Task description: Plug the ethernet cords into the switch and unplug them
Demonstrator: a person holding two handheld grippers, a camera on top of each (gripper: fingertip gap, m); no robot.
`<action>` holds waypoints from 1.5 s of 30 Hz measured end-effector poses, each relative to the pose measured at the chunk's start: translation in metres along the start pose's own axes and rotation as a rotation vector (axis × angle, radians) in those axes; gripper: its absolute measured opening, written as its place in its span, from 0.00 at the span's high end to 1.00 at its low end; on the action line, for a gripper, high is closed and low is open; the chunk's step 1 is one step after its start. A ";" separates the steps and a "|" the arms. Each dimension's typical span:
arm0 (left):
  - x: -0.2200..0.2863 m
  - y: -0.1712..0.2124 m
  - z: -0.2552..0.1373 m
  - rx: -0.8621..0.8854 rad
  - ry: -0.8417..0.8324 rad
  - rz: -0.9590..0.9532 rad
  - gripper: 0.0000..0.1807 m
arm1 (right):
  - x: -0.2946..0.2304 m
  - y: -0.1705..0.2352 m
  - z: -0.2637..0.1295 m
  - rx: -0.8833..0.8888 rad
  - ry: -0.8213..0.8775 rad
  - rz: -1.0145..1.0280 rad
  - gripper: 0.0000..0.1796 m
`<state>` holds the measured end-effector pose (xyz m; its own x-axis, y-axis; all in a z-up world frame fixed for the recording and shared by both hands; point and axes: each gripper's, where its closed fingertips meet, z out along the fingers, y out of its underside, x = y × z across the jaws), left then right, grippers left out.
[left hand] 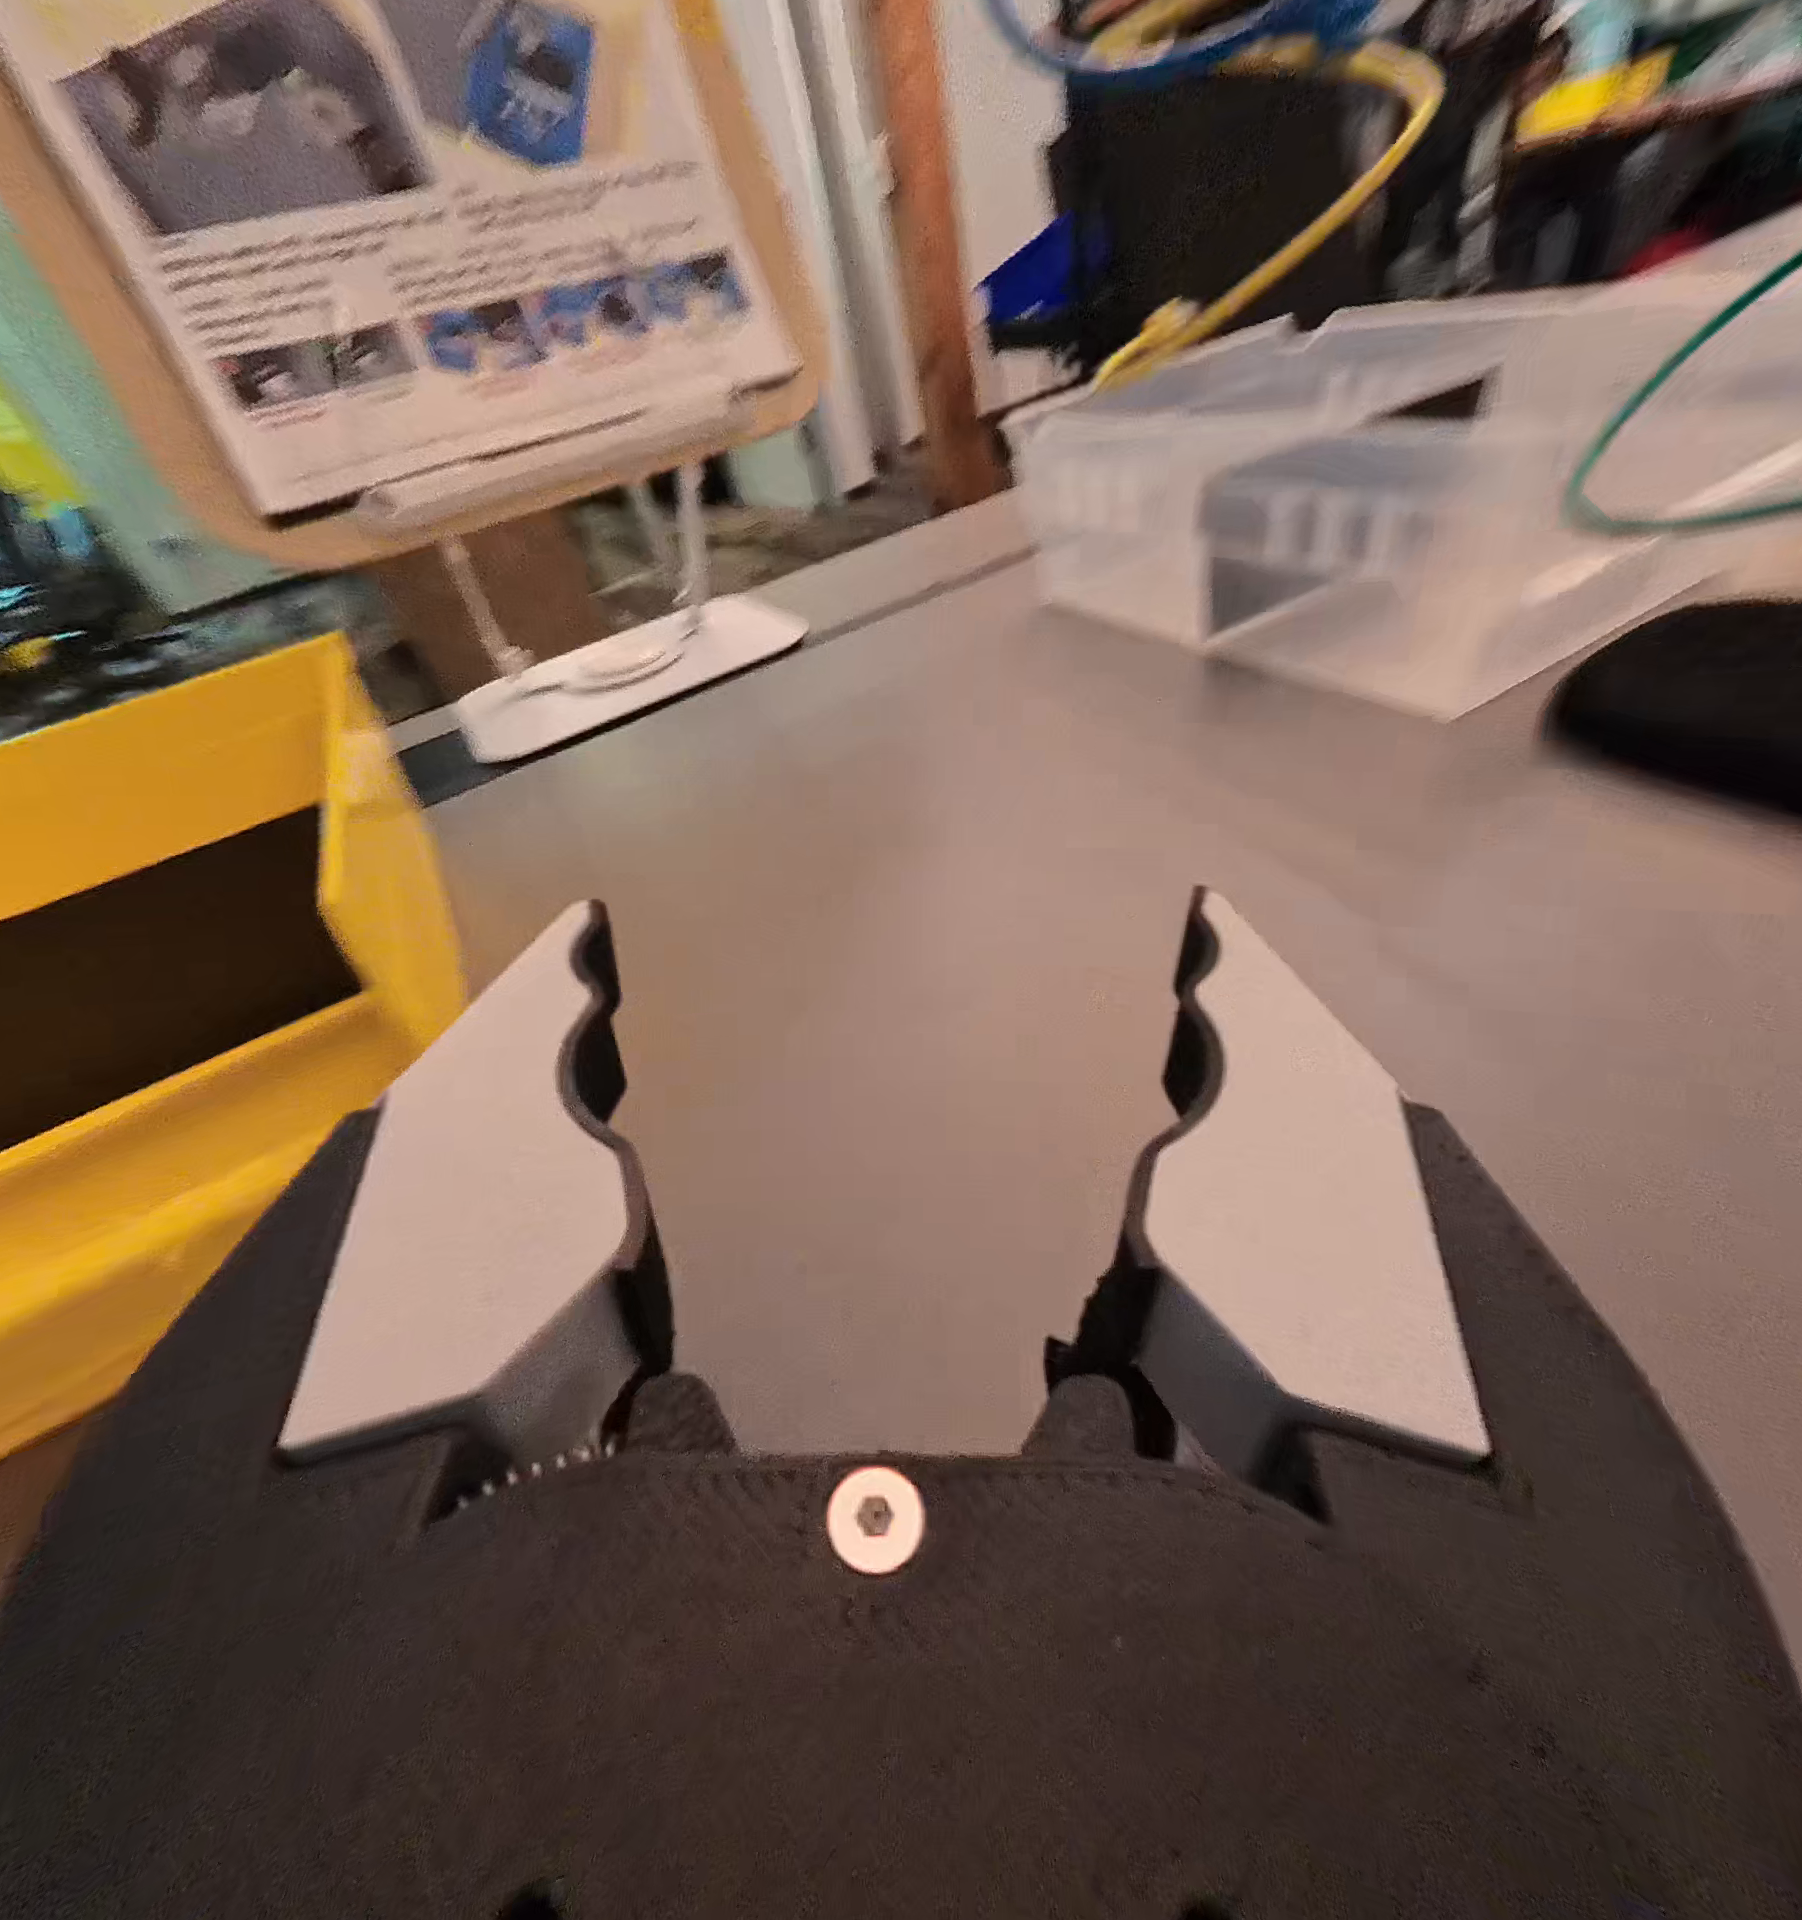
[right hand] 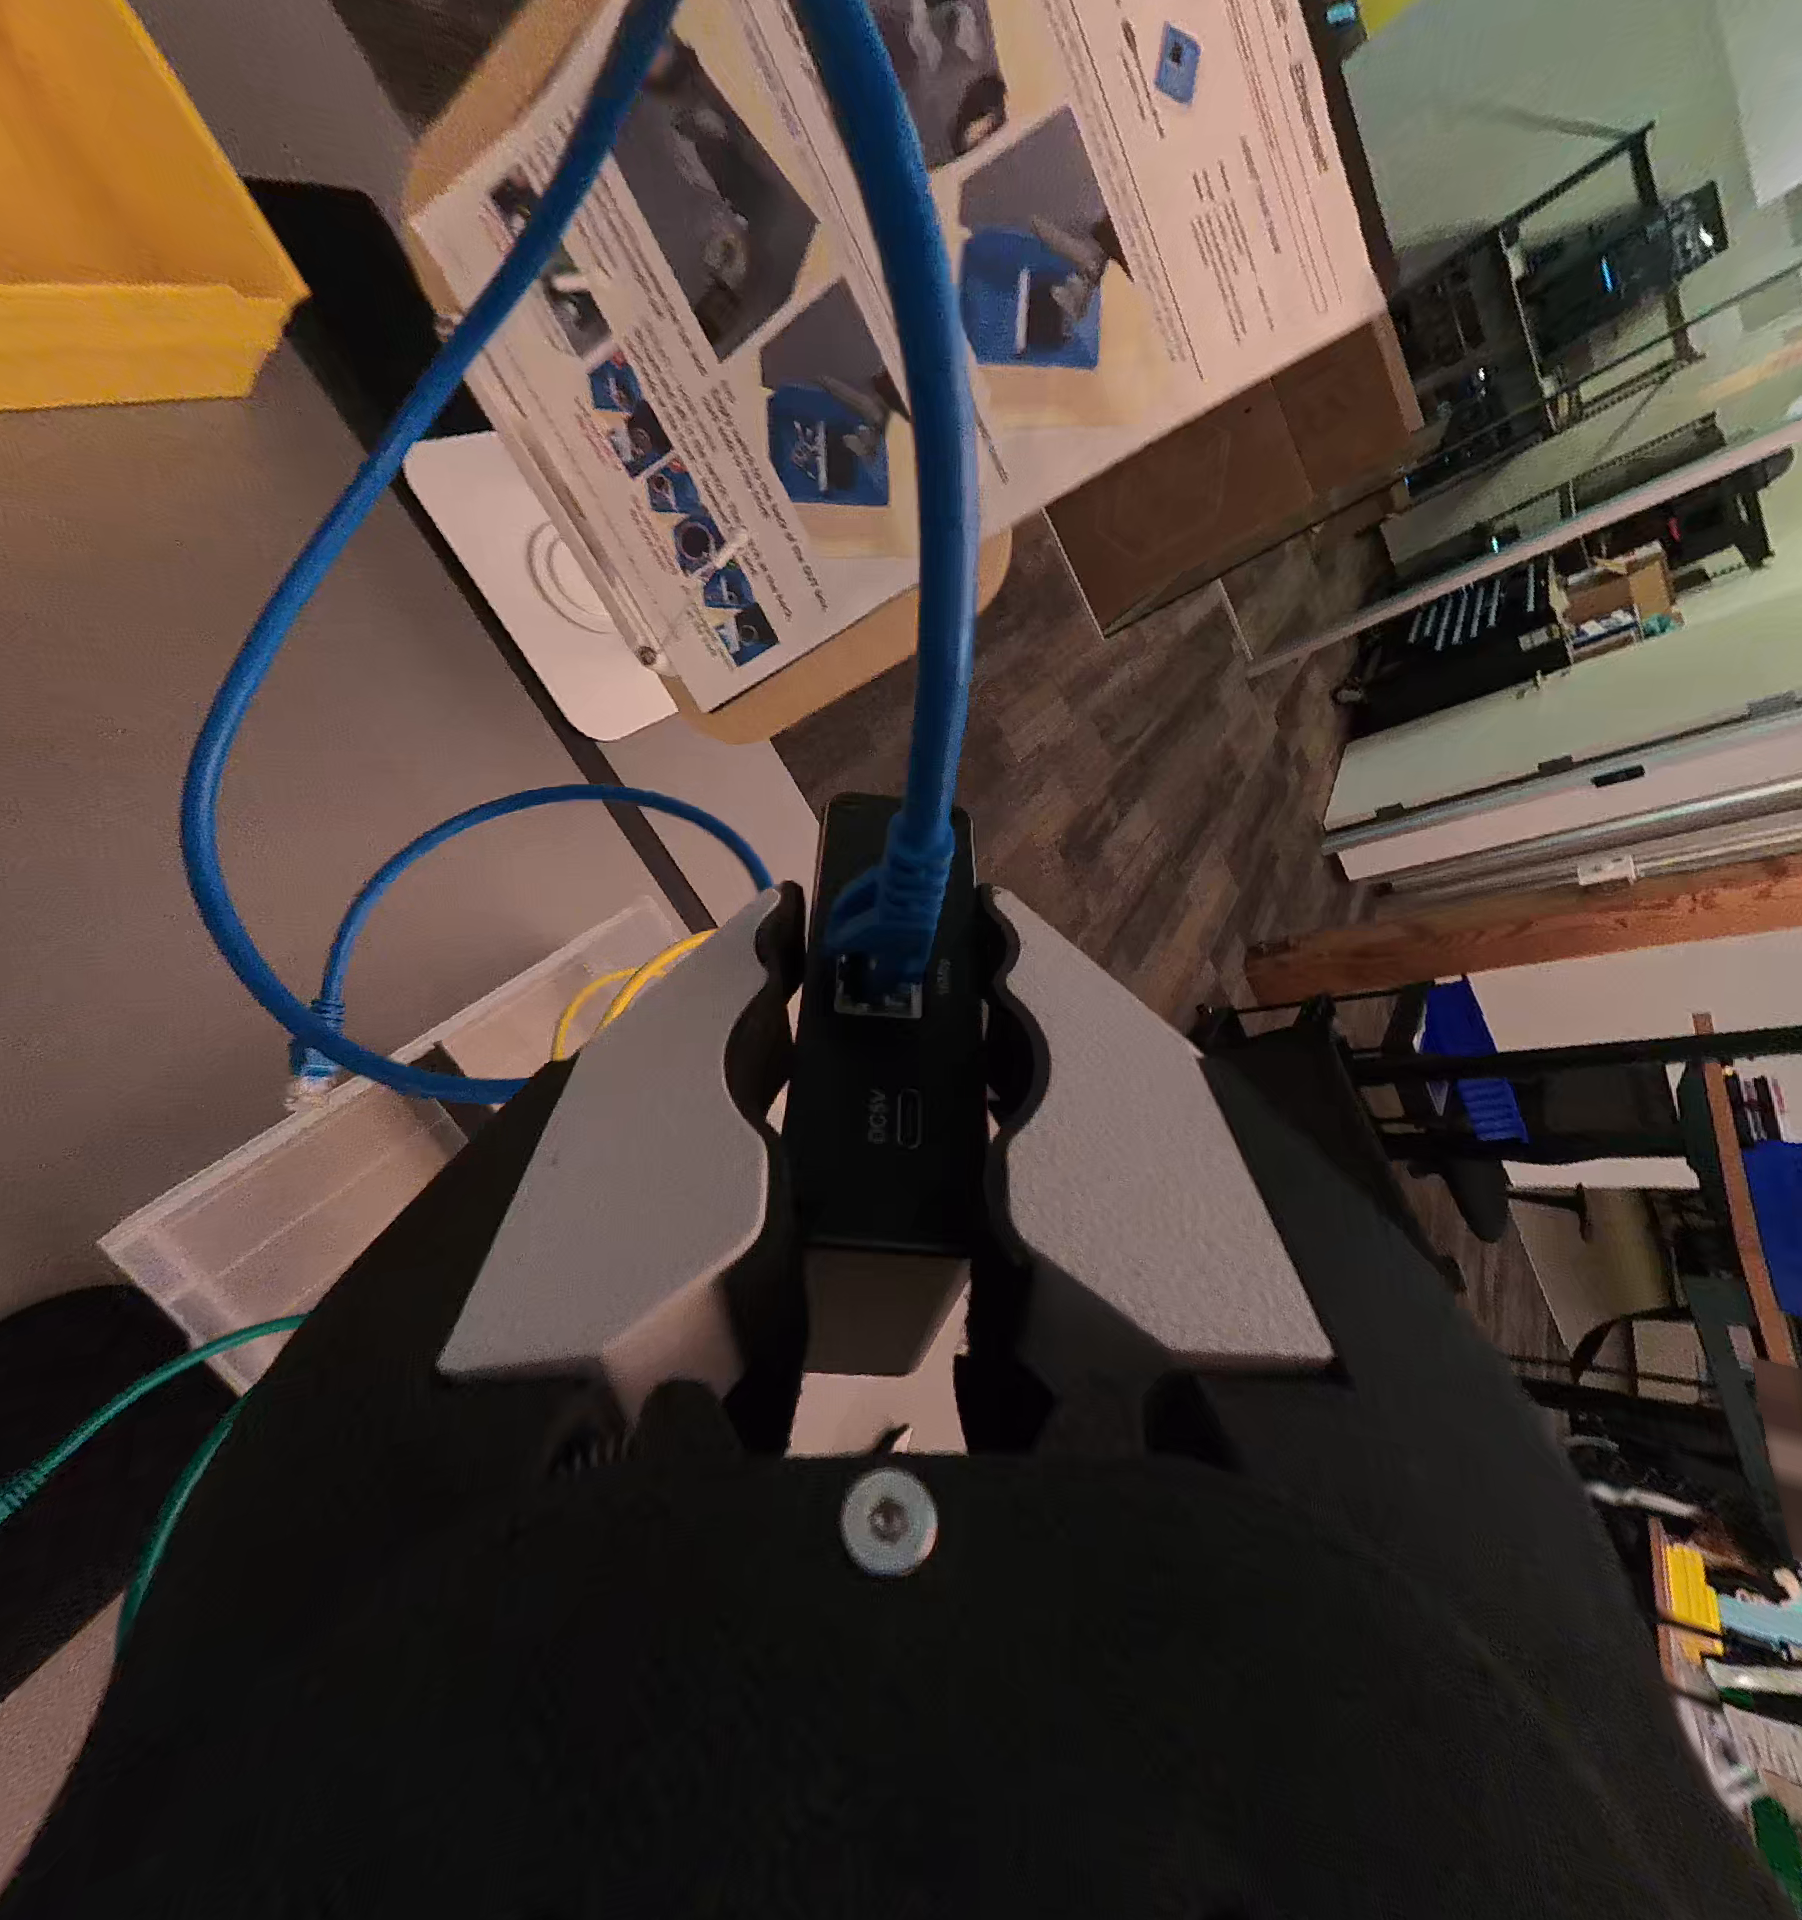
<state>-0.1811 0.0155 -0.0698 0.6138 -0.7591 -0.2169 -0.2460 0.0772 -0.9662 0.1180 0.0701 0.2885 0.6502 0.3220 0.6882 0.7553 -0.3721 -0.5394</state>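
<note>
While the right gripper (right hand: 892, 956) pinches the black switch (right hand: 892, 1122) between its fingers, a blue ethernet cord (right hand: 938, 499) sits plugged into the switch's port, its free connector (right hand: 307, 1081) lying by the clear bin (right hand: 357, 1174). Near the yellow box (left hand: 180, 997), the left gripper (left hand: 897, 914) hangs spread above the grey table (left hand: 980, 790), holding nothing.

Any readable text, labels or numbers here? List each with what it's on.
Not quoting writing; what bears it:
Black switch in right gripper: small white port markings, legible.
Instruction sheet, right wrist view: print too small.
Same sheet, left wrist view: blurred.
</note>
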 end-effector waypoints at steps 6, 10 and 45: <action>0.030 -0.069 0.023 0.050 0.338 -0.152 0.26 | -0.011 -0.036 -0.032 0.097 -0.015 0.016 0.82; 0.056 -0.123 0.040 0.109 0.385 -0.094 0.27 | -0.003 -0.069 -0.054 0.196 -0.009 0.113 0.82; 0.148 -0.286 0.178 0.094 0.304 0.067 0.44 | -0.026 -0.113 -0.125 0.262 -0.240 0.212 0.82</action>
<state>0.1138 -0.0037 0.1497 0.3431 -0.9074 -0.2429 -0.1996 0.1822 -0.9628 0.0051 -0.0050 0.3924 0.7711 0.4671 0.4326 0.5777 -0.2277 -0.7838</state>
